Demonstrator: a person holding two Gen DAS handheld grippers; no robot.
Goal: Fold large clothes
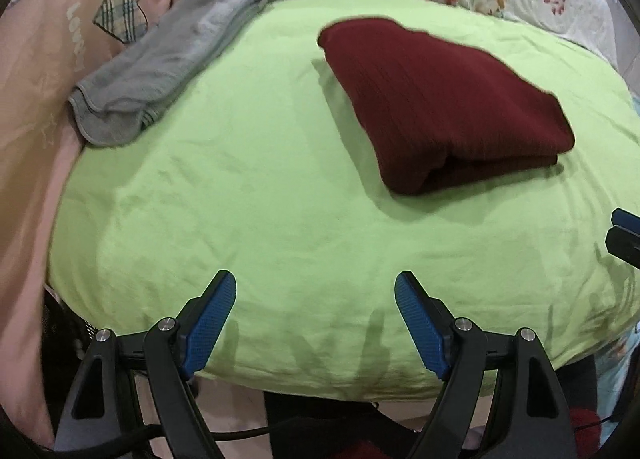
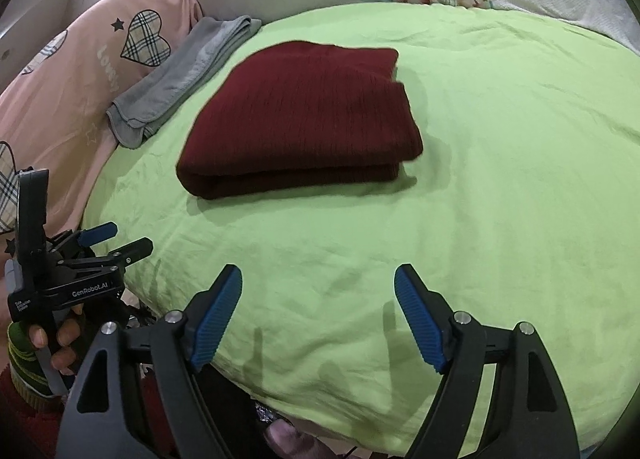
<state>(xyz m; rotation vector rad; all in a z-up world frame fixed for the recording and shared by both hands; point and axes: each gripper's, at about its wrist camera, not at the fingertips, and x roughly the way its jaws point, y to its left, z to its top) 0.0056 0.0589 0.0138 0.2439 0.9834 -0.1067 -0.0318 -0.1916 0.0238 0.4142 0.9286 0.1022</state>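
The red sweater (image 2: 300, 119) lies folded on the bed (image 2: 500, 179), ahead of both grippers' spread, empty fingers (image 1: 212, 323); next probably means setting it aside.

A bed covered with a lime-green sheet (image 2: 460, 187) is seen in both views. A folded dark red garment (image 2: 304, 119) is laid flat on it. A folded grey towel (image 2: 180, 79) is placed near the garment, at the sheet's edge against pink bedding (image 2: 80, 71).
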